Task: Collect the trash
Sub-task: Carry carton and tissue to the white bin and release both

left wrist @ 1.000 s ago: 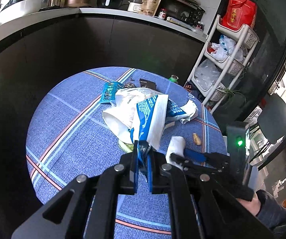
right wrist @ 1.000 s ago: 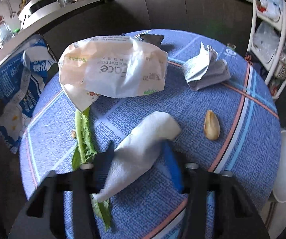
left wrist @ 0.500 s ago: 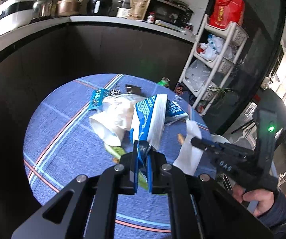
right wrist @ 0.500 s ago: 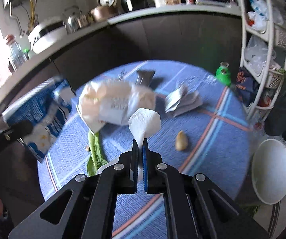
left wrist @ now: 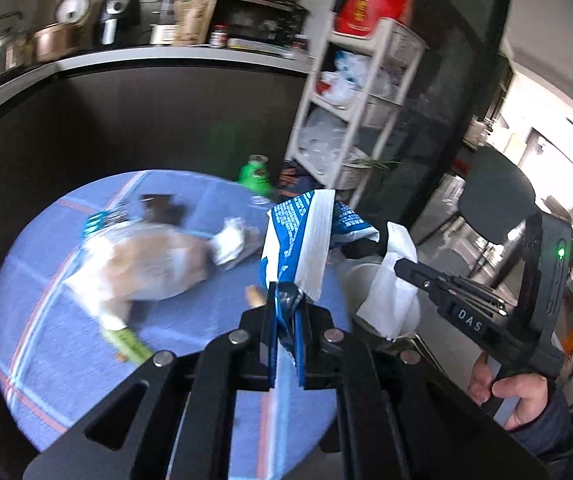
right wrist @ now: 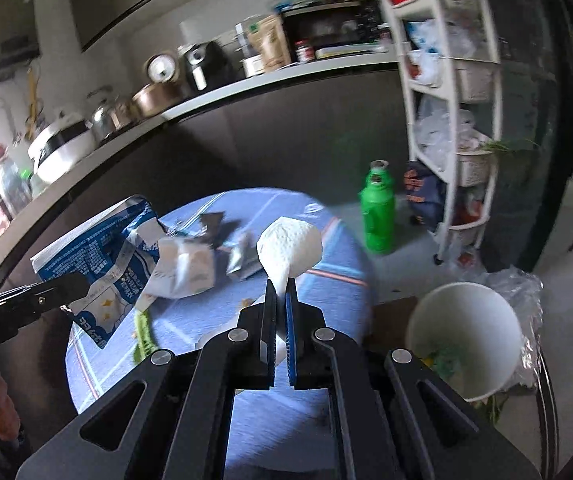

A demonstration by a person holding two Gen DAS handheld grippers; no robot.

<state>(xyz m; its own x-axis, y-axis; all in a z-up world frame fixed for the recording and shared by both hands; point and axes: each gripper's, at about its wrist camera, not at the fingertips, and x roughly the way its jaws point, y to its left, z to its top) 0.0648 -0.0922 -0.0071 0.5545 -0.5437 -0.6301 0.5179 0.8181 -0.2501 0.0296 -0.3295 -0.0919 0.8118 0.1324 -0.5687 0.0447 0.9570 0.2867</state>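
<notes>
My left gripper (left wrist: 286,300) is shut on a blue and white plastic bag (left wrist: 306,232) and holds it above the round blue table (left wrist: 46,320). The bag also shows in the right wrist view (right wrist: 102,264). My right gripper (right wrist: 280,296) is shut on a white paper tissue (right wrist: 290,246), lifted off the table. In the left wrist view the tissue (left wrist: 390,284) hangs over the white bin (left wrist: 406,320). The bin (right wrist: 466,328) stands beside the table at the right and holds some trash.
On the table lie a large white and tan bag (left wrist: 142,268), a crumpled grey paper (left wrist: 230,240), a green leaf (left wrist: 126,340), a small nut (left wrist: 252,296) and dark wrappers (left wrist: 154,202). A green bottle (right wrist: 378,208) and a white shelf rack (right wrist: 450,92) stand on the floor beyond.
Both grippers have risen and swung right towards the bin. The right gripper closed on the tissue and lifted it off the table. The left still holds the blue bag.
</notes>
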